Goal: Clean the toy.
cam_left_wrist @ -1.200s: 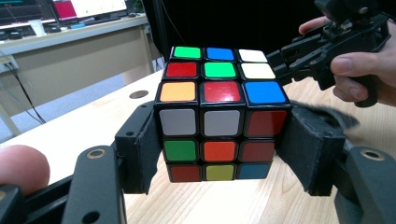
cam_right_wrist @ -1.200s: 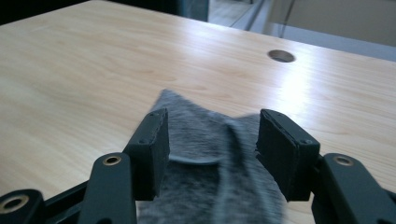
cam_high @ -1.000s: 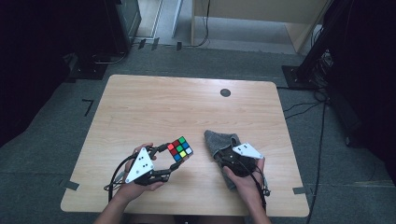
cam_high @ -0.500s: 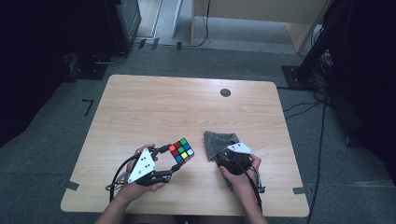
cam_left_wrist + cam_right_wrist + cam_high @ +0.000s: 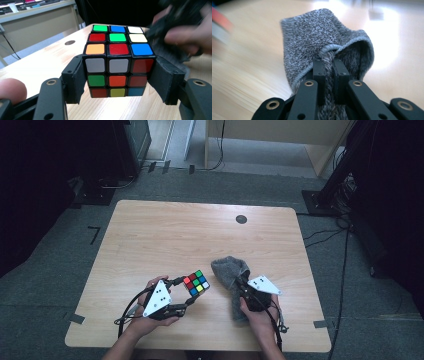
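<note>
A scrambled puzzle cube [image 5: 196, 283] [image 5: 117, 63] sits between the jaws of my left gripper [image 5: 192, 291] [image 5: 117, 80], just above the table near its front edge; both pads press its sides. To its right lies a grey knitted cloth [image 5: 231, 272] [image 5: 324, 42]. My right gripper [image 5: 243, 287] [image 5: 328, 67] has just been closing and is now shut on a fold of that cloth, with the fabric pinched between the two black fingers [image 5: 319, 75]. The pinched part bulges up in front of the jaws.
The wooden table [image 5: 165, 230] has a small round black mark [image 5: 241, 219] at the back right. Grey carpet and dark equipment stands surround it. Cables trail from both grippers toward the front edge.
My right gripper has closed on the grey cloth and shifted slightly; the cloth is now bunched up ahead of the jaws. My left gripper and the cube have stayed put.
</note>
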The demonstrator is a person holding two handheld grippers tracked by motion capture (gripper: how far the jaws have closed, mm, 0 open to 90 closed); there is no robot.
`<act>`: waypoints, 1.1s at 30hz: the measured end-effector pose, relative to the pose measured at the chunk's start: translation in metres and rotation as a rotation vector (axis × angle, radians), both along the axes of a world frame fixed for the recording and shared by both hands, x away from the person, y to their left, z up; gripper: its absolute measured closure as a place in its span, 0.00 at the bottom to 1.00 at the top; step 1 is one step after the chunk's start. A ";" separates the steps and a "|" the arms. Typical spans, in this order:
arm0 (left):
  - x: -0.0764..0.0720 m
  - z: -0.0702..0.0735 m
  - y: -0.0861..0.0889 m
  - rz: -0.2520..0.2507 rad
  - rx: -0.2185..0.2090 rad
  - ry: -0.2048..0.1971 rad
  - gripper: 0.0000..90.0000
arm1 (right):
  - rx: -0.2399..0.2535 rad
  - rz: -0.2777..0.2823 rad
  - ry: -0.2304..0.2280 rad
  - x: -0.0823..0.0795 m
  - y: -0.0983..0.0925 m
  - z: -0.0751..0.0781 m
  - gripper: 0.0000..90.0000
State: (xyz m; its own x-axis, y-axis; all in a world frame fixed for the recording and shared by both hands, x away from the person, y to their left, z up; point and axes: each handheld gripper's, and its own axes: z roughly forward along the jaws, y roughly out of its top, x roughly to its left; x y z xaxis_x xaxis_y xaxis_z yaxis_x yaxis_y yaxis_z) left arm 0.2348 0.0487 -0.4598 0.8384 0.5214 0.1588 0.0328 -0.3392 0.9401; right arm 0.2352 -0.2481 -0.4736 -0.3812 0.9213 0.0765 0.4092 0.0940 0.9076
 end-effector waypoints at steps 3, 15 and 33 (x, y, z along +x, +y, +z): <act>-0.001 -0.002 -0.005 0.005 0.030 -0.004 0.39 | 0.039 0.075 -0.123 -0.018 0.019 0.031 0.93; -0.013 -0.003 -0.020 -0.004 0.115 -0.072 0.39 | 0.029 0.378 -0.112 -0.041 0.073 0.044 0.92; -0.009 0.003 -0.008 -0.029 0.027 -0.046 0.39 | 0.083 0.243 -0.090 -0.031 0.047 0.047 0.91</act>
State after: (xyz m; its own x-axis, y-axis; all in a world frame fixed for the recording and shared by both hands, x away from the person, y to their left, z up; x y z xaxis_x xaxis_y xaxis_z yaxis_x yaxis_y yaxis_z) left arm 0.2262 0.0403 -0.4573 0.8446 0.4919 0.2111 -0.0205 -0.3644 0.9310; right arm 0.2043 -0.2007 -0.4267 -0.5993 0.7937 0.1039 0.3014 0.1035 0.9479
